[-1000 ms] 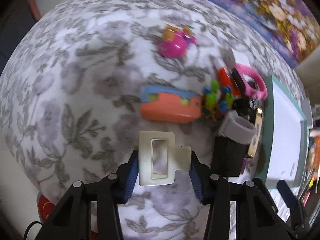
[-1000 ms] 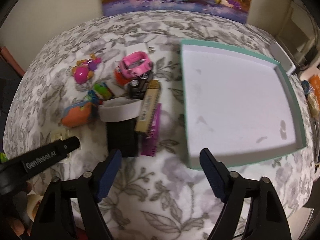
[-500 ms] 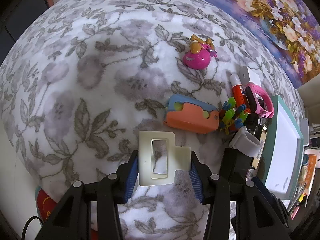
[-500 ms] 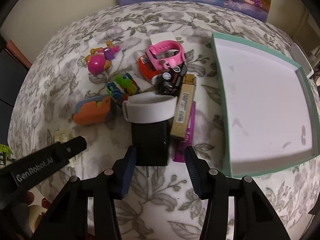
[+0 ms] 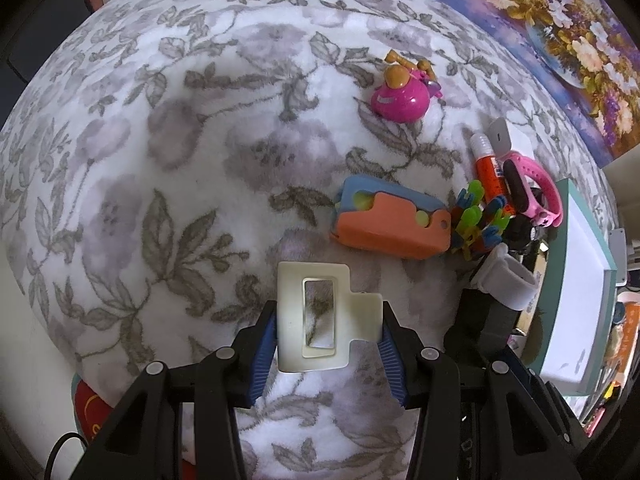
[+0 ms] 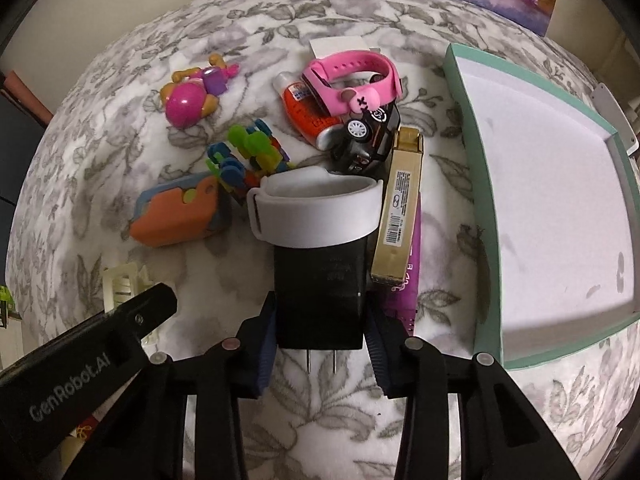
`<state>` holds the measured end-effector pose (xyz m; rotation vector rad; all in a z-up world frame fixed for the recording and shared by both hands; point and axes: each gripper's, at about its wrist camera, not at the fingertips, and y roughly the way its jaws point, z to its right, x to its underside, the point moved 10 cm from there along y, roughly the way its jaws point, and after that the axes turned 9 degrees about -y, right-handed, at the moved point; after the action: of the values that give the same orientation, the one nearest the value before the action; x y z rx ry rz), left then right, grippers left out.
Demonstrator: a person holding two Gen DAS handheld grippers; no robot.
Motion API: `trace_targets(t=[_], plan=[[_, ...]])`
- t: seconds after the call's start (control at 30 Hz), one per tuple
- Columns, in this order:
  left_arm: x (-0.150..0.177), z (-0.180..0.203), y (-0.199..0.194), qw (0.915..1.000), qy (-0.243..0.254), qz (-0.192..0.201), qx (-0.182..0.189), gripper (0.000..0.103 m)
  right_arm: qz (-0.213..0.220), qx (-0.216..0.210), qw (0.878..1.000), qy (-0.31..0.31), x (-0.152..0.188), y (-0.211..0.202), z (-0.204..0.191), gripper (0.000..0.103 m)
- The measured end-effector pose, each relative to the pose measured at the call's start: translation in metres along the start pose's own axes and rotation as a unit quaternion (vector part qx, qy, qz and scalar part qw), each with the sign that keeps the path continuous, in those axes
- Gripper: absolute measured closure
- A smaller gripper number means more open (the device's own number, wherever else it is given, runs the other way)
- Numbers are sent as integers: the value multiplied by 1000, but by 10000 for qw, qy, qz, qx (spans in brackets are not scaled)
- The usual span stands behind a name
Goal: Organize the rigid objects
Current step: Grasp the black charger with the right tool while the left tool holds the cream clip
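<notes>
Two grippers, each closed on one item

Two items are held at once. A cream plastic clip (image 5: 314, 316) is pinched between the blue-padded fingers (image 5: 262, 354) of the left gripper (image 5: 326, 356) and is carried just above the floral cloth (image 5: 160, 140) that covers the worktop. A black charger (image 6: 320, 300) is clamped between the fingers of the right gripper (image 6: 322, 350), its two metal prongs pointing toward 6 o'clock; whether it is lifted off the cloth cannot be told.

In the right wrist view, a white band (image 6: 314, 216) is seen lying across the charger's far end at 12 o'clock. A gold box (image 6: 400, 208) is found just beside the charger at 1 o'clock, resting on a purple box (image 6: 410, 280). A black toy car (image 6: 368, 136), a pink watch (image 6: 352, 80) and an orange tube (image 6: 308, 116) are piled further toward 12 o'clock. A cluster of coloured pegs (image 6: 248, 156) and an orange case (image 6: 180, 216) are placed at 10 o'clock, with a pink round toy (image 6: 192, 100) beyond them at 11 o'clock. A teal tray (image 6: 476, 184) with a white inside is set at 3 o'clock, well apart from the charger.
</notes>
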<state>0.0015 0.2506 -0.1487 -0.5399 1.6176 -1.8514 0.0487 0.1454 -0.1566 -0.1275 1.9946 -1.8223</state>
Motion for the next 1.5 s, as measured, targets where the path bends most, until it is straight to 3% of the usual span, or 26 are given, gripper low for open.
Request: trace_targets(t=[0.33, 0.53, 0.77, 0.87, 1.0, 1.23, 1.5], plan=[[-4, 5, 5, 9998, 115, 80, -121, 52, 45, 195, 9996, -218, -5, 2, 0, 62], [-2, 0, -2, 9997, 119, 181, -101, 52, 119, -103, 9998, -131, -1, -13, 0, 62], [-9, 9, -30, 9974, 220, 681, -48, 53, 351, -551, 9979, 9, -4, -44, 12, 64], [-13, 13, -39, 9963, 213, 830, -38, 53, 526, -743, 9958, 91, -4, -62, 19, 90], [-18, 13, -51, 9941, 216, 1057, -93, 53, 653, -759, 9949, 131, -4, -75, 34, 90], [-7, 11, -44, 9953, 187, 926, -194, 53, 459, -855, 9941, 477, 9, -64, 62, 90], [-6, 1, -31, 9971, 22, 733, -218, 53, 353, -905, 9945, 395, 10, -54, 55, 90]])
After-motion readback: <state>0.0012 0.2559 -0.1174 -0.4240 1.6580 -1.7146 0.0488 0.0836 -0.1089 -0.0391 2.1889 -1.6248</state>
